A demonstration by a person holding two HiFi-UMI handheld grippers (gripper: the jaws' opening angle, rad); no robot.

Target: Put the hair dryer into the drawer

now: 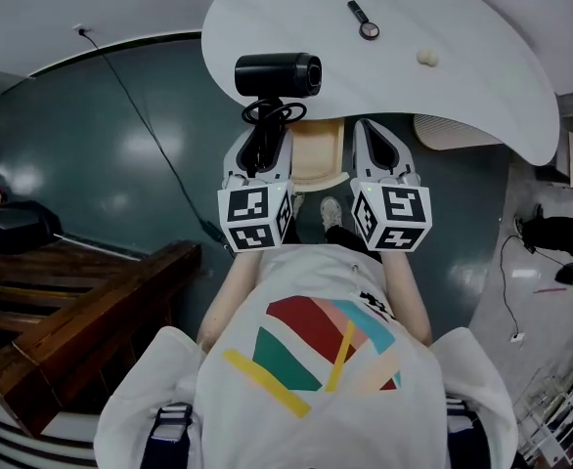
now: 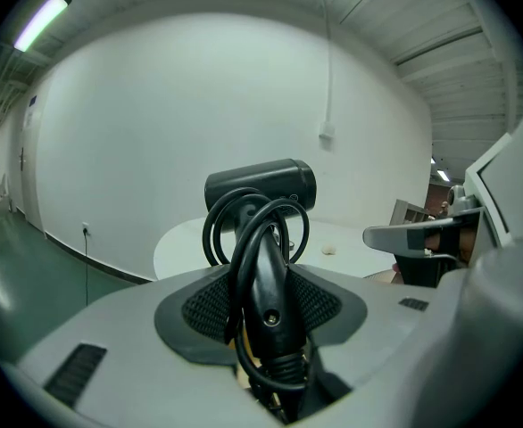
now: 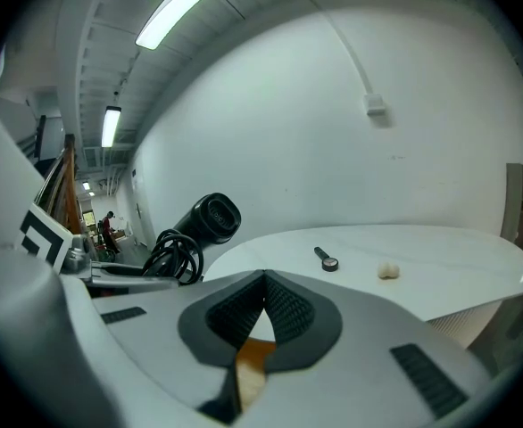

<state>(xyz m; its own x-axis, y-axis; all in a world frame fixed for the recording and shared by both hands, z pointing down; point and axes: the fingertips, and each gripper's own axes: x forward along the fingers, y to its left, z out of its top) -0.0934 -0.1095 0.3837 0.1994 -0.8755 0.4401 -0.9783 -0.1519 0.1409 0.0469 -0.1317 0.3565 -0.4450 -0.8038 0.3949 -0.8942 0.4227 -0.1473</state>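
Note:
A black hair dryer (image 1: 277,74) with its cord coiled round the handle is held up over the near edge of the white table (image 1: 462,86). My left gripper (image 1: 259,137) is shut on the dryer's handle (image 2: 266,275), barrel (image 2: 261,185) pointing sideways above the jaws. An open light-wood drawer (image 1: 318,156) shows under the table edge, between the two grippers. My right gripper (image 1: 376,143) hovers beside it at the right, its pads (image 3: 284,306) meeting at the tips with nothing between them. From the right gripper view the dryer (image 3: 210,218) is at the left.
On the table lie a small black tool (image 1: 362,21) and a cream lump (image 1: 427,58). A ribbed pale object (image 1: 453,130) sits under the table's right side. Dark wooden beams (image 1: 81,311) lie at the left, and a thin cable (image 1: 140,115) crosses the floor.

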